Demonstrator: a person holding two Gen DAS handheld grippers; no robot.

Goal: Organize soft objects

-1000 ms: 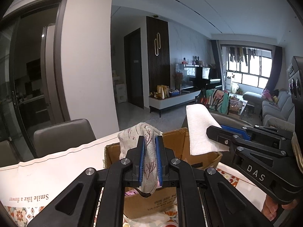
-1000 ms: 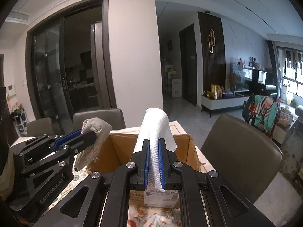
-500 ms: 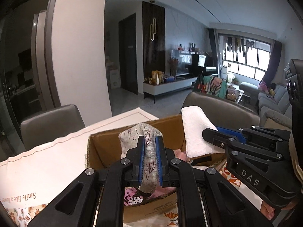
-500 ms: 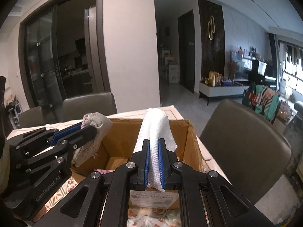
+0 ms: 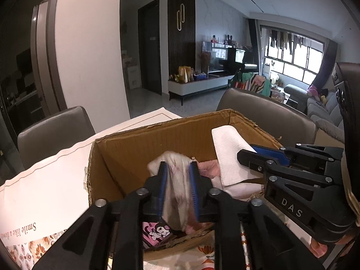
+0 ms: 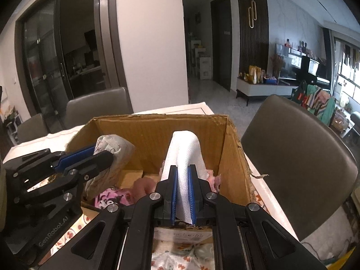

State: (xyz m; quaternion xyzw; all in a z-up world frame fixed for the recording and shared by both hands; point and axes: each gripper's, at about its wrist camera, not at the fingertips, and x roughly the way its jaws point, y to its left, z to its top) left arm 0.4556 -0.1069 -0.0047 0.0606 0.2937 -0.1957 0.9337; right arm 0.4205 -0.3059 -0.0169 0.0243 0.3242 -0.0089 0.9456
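Left wrist view: your left tool (image 5: 177, 180) is opening over the cardboard box (image 5: 135, 144), letting the floral cloth (image 5: 177, 193) drop inside; your right tool (image 6: 182, 193) stays clamped on the white towel (image 6: 184, 157), above the same box.

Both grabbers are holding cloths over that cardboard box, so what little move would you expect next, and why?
Probably the right gripper lets go. Its white towel already hangs inside the cardboard box, above the pink things there, yet stays pinched. The left gripper is already opening, its patterned cloth blurred between its jaws, so releasing would match it.
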